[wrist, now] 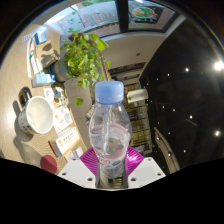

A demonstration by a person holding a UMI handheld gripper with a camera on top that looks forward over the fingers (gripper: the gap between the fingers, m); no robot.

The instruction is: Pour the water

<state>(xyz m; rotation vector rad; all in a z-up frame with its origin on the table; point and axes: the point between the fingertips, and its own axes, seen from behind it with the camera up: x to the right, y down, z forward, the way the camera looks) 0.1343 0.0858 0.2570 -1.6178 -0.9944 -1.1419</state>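
Just one capped water bottle (109, 128), upright, clamped between the claw (110, 165)'s two pink pads (93, 160).

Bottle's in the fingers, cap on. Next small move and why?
Probably carry the water bottle over toward the white cup before any tilt. The gripper looks shut on the bottle, which stands upright between the pads, and the cup sits off to one side, not beneath it. The blue cap is on, so nothing can pour until it comes off.
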